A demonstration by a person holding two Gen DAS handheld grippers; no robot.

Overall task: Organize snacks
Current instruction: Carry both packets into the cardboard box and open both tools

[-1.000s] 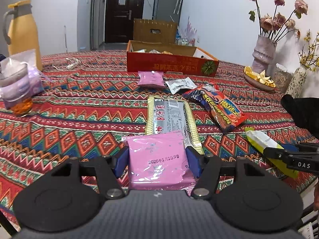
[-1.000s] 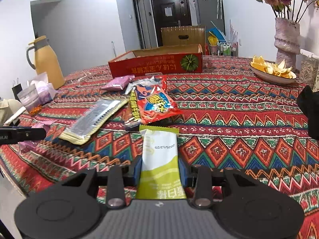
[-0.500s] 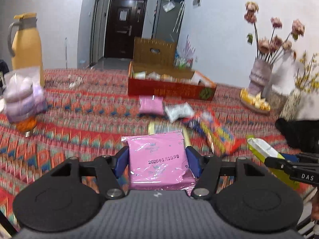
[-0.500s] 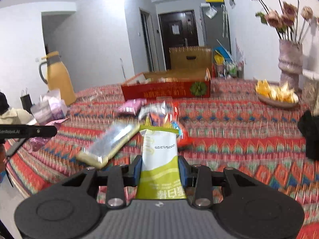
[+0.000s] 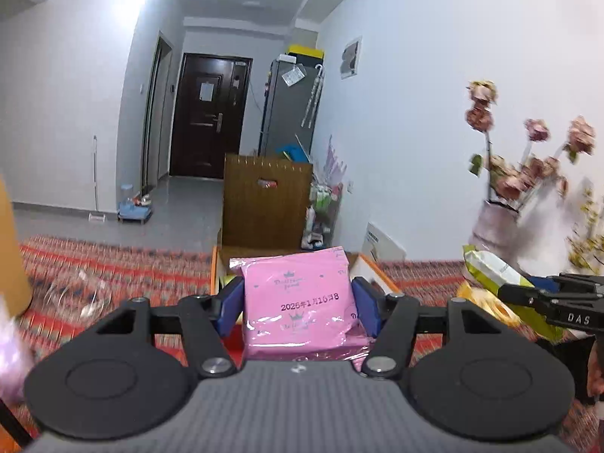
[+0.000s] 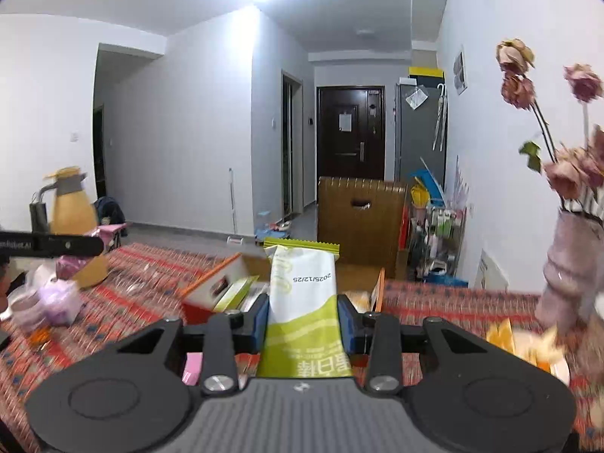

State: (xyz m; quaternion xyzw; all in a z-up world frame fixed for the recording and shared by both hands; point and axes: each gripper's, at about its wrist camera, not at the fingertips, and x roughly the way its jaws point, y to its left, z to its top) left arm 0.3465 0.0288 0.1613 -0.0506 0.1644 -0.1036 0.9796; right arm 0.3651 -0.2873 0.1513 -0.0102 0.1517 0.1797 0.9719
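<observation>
My left gripper (image 5: 296, 304) is shut on a pink packet (image 5: 298, 287) with a printed date, and holds it up over the table. Just behind the packet lies the open red box (image 5: 214, 270), mostly hidden by it. My right gripper (image 6: 302, 315) is shut on a white and green packet (image 6: 302, 283), which stands upright between the blue pads. The red box (image 6: 211, 287) sits right in front of it, with several packets inside. The left wrist view shows the right gripper (image 5: 543, 300) with its green packet (image 5: 487, 268) at the right edge.
A patterned red cloth (image 6: 124, 302) covers the table. On the left stand a yellow jug (image 6: 71, 219) and a plastic bag (image 6: 56, 298). At the right are a vase of dried flowers (image 6: 566, 268) and a bowl of yellow pieces (image 6: 528, 343). A wooden chair back (image 6: 358, 219) rises beyond the box.
Both grippers have risen and gone forward toward the red box, each still holding its packet. The loose snacks on the cloth have dropped out of view below.
</observation>
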